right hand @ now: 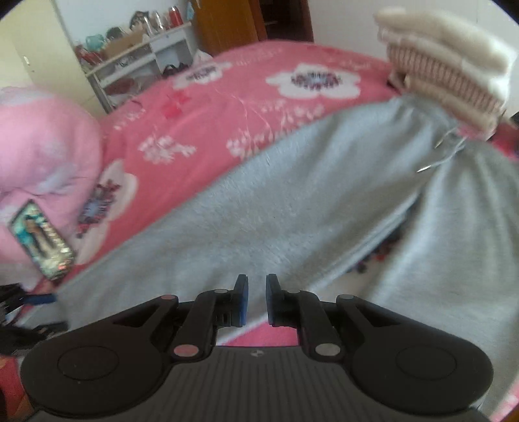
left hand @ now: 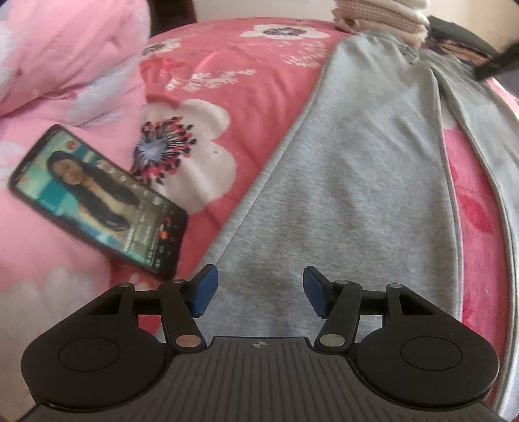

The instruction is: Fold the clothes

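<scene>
A bed (left hand: 259, 65) with a pink flowered cover fills both views, and grey trousers (left hand: 356, 178) lie spread flat across it, waist toward the far end, the two legs running toward the cameras. A pink quilt (left hand: 48, 65) is bunched at the bed's left side, and a stack of folded clothes (right hand: 447, 74) sits at the far right, right by the trousers' waist. A phone (left hand: 97, 201) with a lit screen lies on the quilt's edge, just left of the trousers. Only the right wrist view shows the room beyond: a white shelf (right hand: 136, 61) crowded with bottles and a brown door (right hand: 227, 22); it also shows a strip of cover between the two trouser legs. The left wrist view shows the phone up close. The left tool (left hand: 259, 289) points steeply down over one trouser leg, its jaws moderately apart with nothing between them. The right tool (right hand: 257, 298) also angles down over the trousers, jaws nearly together with a narrow gap, empty.
</scene>
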`<move>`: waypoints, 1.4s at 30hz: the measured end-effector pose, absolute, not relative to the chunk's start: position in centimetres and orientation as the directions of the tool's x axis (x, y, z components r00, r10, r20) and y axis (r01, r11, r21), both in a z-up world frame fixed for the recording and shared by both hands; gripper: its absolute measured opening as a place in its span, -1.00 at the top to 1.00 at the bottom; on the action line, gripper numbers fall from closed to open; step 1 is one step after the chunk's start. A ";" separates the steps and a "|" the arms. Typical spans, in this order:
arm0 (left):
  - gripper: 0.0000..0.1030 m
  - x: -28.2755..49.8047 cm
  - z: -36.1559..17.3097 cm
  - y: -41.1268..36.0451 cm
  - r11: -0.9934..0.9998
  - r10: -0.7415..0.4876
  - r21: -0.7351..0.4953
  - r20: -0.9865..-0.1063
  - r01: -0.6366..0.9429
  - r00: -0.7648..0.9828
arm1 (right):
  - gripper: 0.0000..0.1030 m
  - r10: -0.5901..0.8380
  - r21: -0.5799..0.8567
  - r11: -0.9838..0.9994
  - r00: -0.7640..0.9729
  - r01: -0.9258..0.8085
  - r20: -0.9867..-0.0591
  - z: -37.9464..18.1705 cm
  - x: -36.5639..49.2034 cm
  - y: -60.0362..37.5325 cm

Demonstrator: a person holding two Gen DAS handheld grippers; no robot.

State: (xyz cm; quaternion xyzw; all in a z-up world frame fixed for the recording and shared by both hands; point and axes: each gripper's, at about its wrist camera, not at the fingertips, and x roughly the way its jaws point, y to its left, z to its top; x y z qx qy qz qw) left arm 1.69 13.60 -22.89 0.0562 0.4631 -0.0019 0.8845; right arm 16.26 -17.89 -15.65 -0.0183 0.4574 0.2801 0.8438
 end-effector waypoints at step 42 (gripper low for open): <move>-0.99 1.4 -19.3 2.7 0.962 -0.233 -0.269 -0.736 0.041 0.636 | 0.14 0.363 0.407 0.905 0.730 -0.127 -0.579 -14.7 -1.3 -24.9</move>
